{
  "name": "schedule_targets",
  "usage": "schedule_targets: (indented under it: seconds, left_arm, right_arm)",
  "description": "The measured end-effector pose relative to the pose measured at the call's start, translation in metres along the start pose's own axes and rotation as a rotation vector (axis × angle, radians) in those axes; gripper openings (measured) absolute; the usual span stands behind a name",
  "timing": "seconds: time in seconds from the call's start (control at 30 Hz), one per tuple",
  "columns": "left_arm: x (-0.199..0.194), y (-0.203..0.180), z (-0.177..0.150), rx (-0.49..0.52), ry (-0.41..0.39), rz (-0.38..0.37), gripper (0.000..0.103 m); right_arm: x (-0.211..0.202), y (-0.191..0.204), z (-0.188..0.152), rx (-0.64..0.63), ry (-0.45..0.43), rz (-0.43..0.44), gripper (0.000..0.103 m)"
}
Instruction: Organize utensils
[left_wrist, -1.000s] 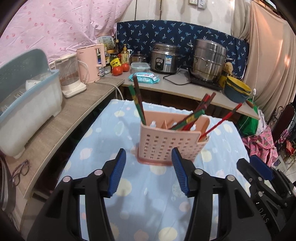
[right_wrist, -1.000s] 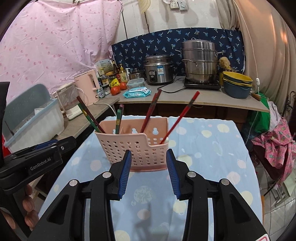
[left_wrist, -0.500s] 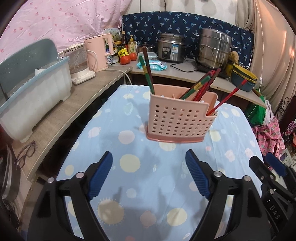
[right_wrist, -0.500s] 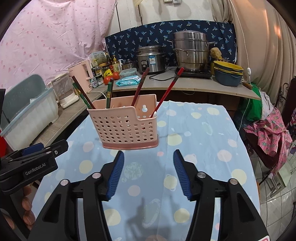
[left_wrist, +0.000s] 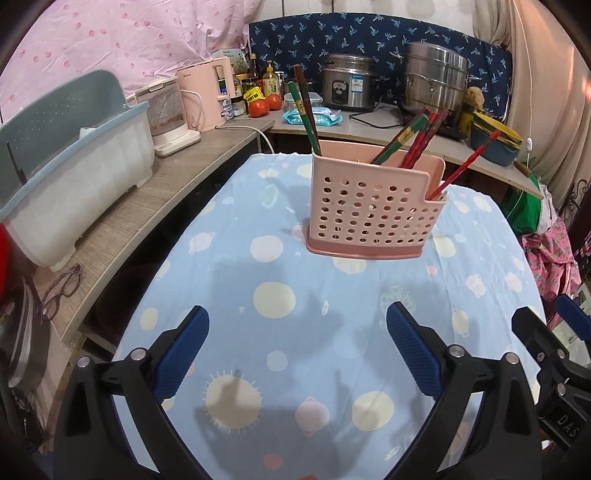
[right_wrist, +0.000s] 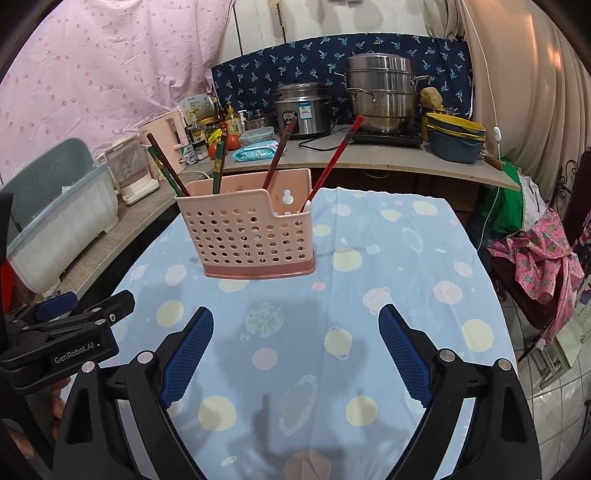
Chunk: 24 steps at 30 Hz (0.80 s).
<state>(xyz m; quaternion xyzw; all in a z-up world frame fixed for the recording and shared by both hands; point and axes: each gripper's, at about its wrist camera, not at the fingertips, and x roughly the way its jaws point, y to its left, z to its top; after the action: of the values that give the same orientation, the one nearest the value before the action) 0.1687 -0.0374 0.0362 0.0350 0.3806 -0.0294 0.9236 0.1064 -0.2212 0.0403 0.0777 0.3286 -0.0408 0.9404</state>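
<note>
A pink perforated utensil holder (left_wrist: 373, 210) stands upright on the blue dotted tablecloth (left_wrist: 280, 332); it also shows in the right wrist view (right_wrist: 255, 236). Several red and green chopsticks (left_wrist: 417, 138) lean in its compartments, and they also show in the right wrist view (right_wrist: 336, 158). My left gripper (left_wrist: 297, 354) is open wide and empty, well short of the holder. My right gripper (right_wrist: 295, 354) is open wide and empty too, also back from the holder. The left gripper's body shows at the left edge of the right wrist view (right_wrist: 62, 332).
A wooden counter (left_wrist: 122, 218) runs along the left with a dish rack bin (left_wrist: 70, 173), a blender and a pink kettle (left_wrist: 205, 98). The back counter holds a rice cooker (left_wrist: 349, 86), a steel steamer pot (left_wrist: 434, 83) and bowls (right_wrist: 456, 138). Clothes lie on a chair at the right (right_wrist: 543, 266).
Both grippers have pulled back from the holder and opened wider. The holder now stands free on the cloth, farther away in both views.
</note>
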Motion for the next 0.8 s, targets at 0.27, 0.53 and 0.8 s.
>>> schedule_targets:
  seconds: [0.27, 0.53, 0.8]
  left_arm:
    - [0.0, -0.003, -0.005, 0.015, 0.003, 0.026, 0.095]
    - [0.003, -0.005, -0.011, 0.012, 0.014, 0.027, 0.096]
    - [0.01, 0.0, -0.016, -0.019, 0.034, 0.05, 0.096]
  right_arm:
    - [-0.001, 0.0, -0.007, -0.007, -0.007, -0.03, 0.096]
    - [0.003, 0.001, -0.014, -0.006, 0.021, -0.032, 0.096]
    - [0.006, 0.002, -0.019, -0.005, 0.051, -0.027, 0.097]
